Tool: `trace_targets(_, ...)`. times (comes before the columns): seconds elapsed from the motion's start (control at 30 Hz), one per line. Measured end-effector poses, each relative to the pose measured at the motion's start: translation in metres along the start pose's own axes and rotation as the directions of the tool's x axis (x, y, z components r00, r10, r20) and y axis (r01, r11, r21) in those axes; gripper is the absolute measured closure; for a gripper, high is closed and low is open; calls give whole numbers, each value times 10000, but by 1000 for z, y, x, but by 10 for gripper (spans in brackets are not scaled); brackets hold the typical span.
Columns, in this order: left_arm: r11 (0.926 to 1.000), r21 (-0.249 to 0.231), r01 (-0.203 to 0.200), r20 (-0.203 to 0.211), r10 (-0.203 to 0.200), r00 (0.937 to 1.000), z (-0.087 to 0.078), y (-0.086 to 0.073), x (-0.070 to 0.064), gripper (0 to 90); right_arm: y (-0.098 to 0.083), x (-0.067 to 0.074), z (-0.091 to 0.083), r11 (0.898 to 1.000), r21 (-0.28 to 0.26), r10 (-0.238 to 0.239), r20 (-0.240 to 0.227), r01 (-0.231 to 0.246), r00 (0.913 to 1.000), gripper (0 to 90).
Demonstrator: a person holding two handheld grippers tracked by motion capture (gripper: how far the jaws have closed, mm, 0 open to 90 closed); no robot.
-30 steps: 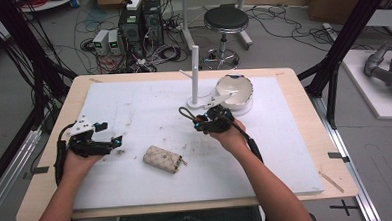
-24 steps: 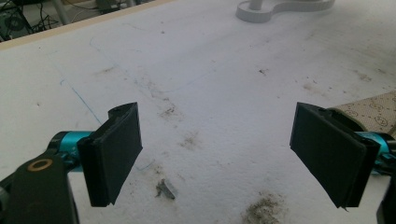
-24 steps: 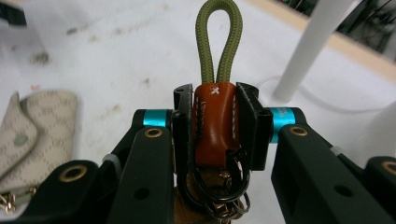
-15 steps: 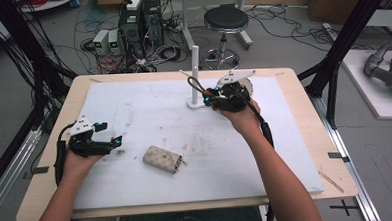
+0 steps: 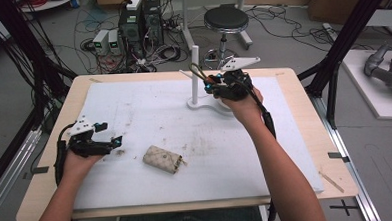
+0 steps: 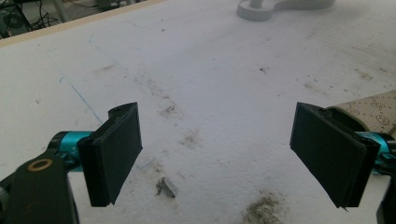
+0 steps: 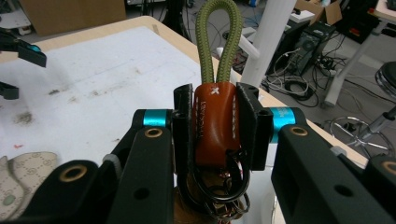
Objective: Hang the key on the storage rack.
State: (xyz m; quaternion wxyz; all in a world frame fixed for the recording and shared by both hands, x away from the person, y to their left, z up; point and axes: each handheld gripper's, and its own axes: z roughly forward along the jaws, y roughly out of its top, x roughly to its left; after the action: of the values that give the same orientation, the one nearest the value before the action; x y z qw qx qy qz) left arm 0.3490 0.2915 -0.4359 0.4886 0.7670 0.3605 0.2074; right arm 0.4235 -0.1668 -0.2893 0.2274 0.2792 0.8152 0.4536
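My right gripper (image 5: 213, 85) is raised above the far middle of the mat, shut on a keychain (image 7: 212, 122) with a brown leather tab. Its olive-green cord loop (image 7: 217, 42) sticks up past the jaws and metal rings hang below. In the high view the loop (image 5: 197, 70) sits right beside the top of the white post (image 5: 195, 65) of a stand; contact cannot be told. My left gripper (image 5: 116, 143) rests low at the left of the mat, open with nothing between its fingers (image 6: 116, 149). A beige patterned pouch (image 5: 162, 159) lies to the right of it.
The stand's flat white base (image 5: 203, 104) lies on the white mat (image 5: 134, 108), partly under my right hand. The mat is smudged with dirt. Beyond the table's far edge are a stool (image 5: 225, 19), computer boxes and cables on the floor.
My right gripper has risen with the keychain and moved toward the far side, from beside the stand's base up to the post's top. The left gripper and the pouch have stayed put.
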Motion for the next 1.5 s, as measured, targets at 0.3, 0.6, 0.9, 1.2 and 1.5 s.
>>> trace_targets(0.3,10000,-12,21,3,-21,10000,0,0,0,165,5,-9,6,9989,471,-96,403,77,9991,703)
trace_targets(0.6,10000,2,18,-11,-18,10000,0,0,0,165,3,-9,12,9974,715,-146,436,115,9989,702)
trace_targets(0.9,10000,-6,28,-4,-28,10000,0,0,1,165,-3,-13,20,9965,786,224,865,-292,9960,505)
trace_targets(1.2,10000,8,19,-6,-19,10000,0,0,1,165,-6,-7,5,9967,743,271,795,-331,9965,373)
trace_targets(1.5,10000,71,-35,10,35,10000,0,0,1,165,-39,-4,-12,9985,463,273,499,-296,9984,322)
